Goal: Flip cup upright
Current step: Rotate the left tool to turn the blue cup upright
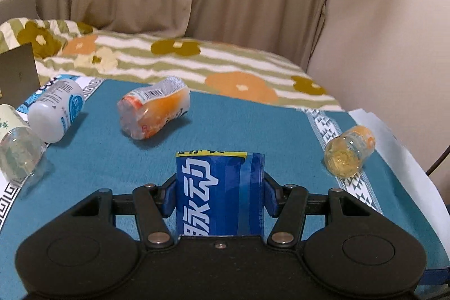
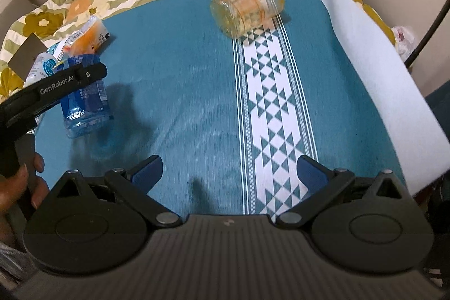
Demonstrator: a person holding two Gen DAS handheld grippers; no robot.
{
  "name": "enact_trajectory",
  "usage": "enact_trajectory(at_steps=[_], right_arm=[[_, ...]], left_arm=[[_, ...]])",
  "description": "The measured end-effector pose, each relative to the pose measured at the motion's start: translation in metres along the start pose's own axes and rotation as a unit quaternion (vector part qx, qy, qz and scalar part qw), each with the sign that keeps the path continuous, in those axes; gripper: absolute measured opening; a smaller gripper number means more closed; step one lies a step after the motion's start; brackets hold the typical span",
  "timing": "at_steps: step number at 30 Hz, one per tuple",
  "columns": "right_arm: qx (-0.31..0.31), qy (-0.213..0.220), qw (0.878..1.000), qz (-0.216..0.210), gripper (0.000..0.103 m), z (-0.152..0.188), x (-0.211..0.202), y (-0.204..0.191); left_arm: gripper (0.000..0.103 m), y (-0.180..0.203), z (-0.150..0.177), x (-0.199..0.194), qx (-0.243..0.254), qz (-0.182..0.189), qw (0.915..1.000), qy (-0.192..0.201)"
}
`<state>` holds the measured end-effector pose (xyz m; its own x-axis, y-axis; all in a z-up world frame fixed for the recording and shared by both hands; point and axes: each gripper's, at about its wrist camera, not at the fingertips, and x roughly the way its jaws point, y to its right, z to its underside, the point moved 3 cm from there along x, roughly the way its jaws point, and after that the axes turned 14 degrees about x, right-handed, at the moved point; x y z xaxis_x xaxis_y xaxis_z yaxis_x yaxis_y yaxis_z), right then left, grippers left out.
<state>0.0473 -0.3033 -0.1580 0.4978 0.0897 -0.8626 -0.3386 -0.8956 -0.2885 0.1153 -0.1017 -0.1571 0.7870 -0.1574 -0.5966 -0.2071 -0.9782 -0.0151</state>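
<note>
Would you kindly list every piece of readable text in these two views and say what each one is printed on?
"GenRobot.AI": white lettering on the black arm of the left gripper.
Large white Chinese characters on the blue cup held in that gripper: visible, but I cannot read them with confidence.
Barcodes and small print on the white-and-blue cup and the orange cup: too blurred.
Orange mark on the yellow cup: unreadable.

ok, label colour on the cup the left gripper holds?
Blue cup label with white characters, yellow strip on top; clearest in left wrist view.

Glossy clear plastic cup [image 1: 219, 187]; matt woven teal cloth [image 2: 182, 61].
</note>
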Motion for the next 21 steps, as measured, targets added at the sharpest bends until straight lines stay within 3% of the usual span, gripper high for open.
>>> enact_trajectory(at_steps=[21], right_arm=[[-0.014, 0.013, 1.000, -0.001, 0.103, 0.028, -0.007, -0.017]], left_arm=[[0.062, -0.009, 0.042, -0.040, 0.023, 0.002, 0.9974, 0.067]])
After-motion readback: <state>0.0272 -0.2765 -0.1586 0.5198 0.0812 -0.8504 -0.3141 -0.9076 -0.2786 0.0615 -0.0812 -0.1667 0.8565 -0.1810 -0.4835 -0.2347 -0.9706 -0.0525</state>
